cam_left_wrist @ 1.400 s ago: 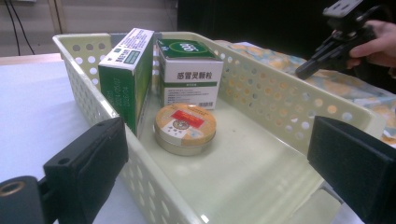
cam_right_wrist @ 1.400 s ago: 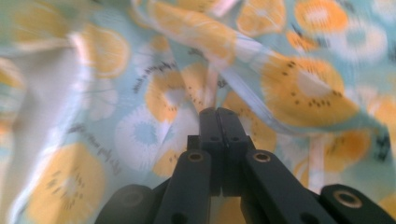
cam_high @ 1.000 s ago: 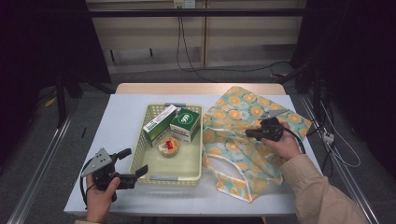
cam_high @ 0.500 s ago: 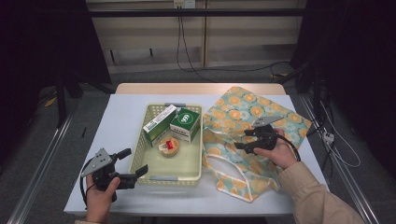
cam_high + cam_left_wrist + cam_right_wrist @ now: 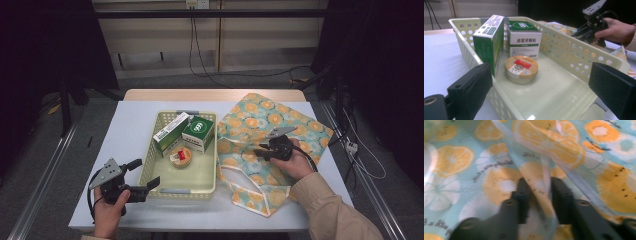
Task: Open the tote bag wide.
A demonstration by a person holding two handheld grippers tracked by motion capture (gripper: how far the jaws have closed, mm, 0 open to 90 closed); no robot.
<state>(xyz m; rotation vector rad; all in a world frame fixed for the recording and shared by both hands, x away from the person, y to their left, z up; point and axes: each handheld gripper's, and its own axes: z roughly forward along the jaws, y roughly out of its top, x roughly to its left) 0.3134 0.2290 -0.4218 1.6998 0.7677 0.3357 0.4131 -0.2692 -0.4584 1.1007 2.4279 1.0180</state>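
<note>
A cloth bag (image 5: pixel 290 125) printed with orange slices lies flat on the right half of the table. My right gripper (image 5: pixel 260 150) rests on it, pointing left. Its jaws have just been closing, and in the right gripper view the gripper (image 5: pixel 540 187) pinches a raised fold of the bag (image 5: pixel 544 170). A pale yellow basket (image 5: pixel 148 165) at mid-table holds two green-and-white boxes (image 5: pixel 171 133) (image 5: pixel 199 132) and a round tin (image 5: pixel 180 156). My left gripper (image 5: pixel 145 173) is open at the basket's front left corner, its jaws straddling the near wall (image 5: pixel 506 107), with nothing held.
The left gripper view shows the tall box (image 5: pixel 489 42), the square box (image 5: pixel 524 40), the tin (image 5: pixel 521 68) and, beyond the basket's far wall (image 5: pixel 574 55), the other hand with its gripper (image 5: pixel 576 33). Bare white table lies left of the basket. Cables run on the floor behind.
The right hand has slid down and left across the bag. Its jaws stood wider half a second ago and now sit close on a fold. The left hand stayed put.
</note>
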